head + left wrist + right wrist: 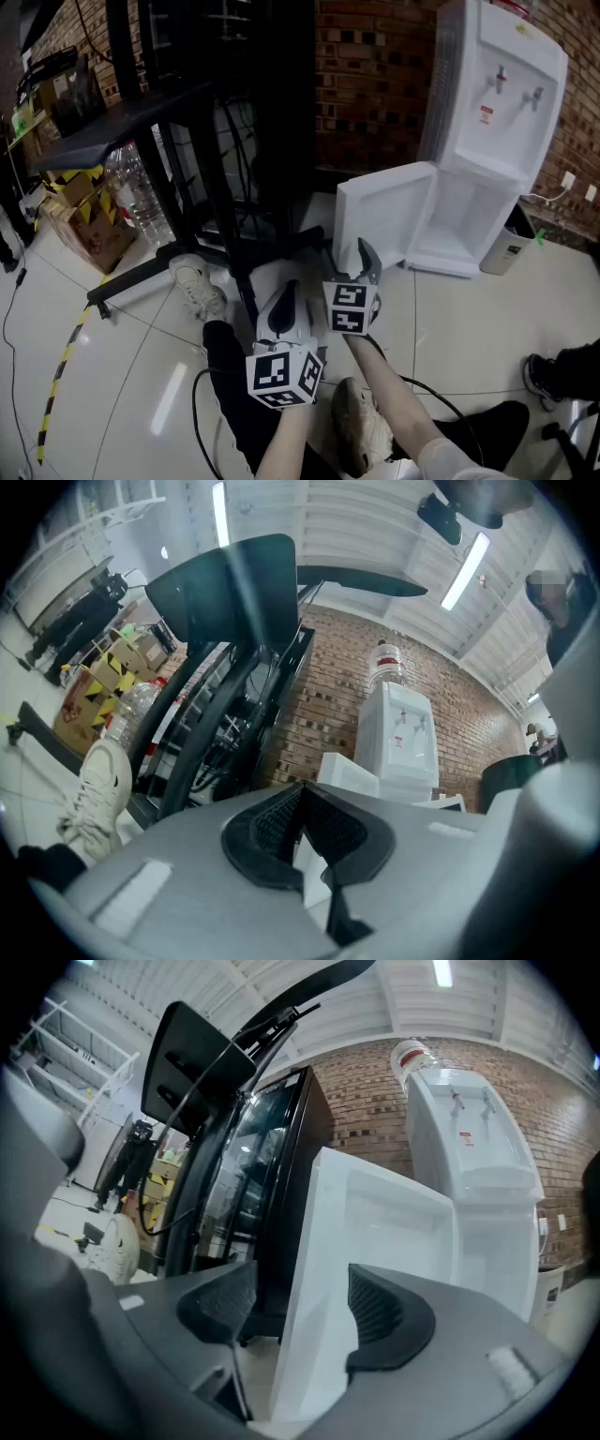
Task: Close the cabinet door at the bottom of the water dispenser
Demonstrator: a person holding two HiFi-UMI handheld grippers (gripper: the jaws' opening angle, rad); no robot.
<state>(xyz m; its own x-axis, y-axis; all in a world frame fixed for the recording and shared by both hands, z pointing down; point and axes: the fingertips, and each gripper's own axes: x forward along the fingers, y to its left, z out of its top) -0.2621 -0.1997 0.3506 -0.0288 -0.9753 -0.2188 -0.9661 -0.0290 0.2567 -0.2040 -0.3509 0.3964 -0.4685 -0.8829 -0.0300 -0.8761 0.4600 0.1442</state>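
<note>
Left forearm and right forearm reach forward, side by side. The left gripper sits nearer the body, nose tipped slightly up, jaws pressed together. The right gripper is out ahead, held level, jaws spread wide apart.

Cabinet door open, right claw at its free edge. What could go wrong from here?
1. The right claw stands open, with the free edge of the cabinet door showing between its jaws. On a sideways push the edge may slip out, or a jaw may get pinched against the cabinet as the door shuts.
2. The water dispenser is tall, with a bottle on top. A hard shove might rock it.
</note>
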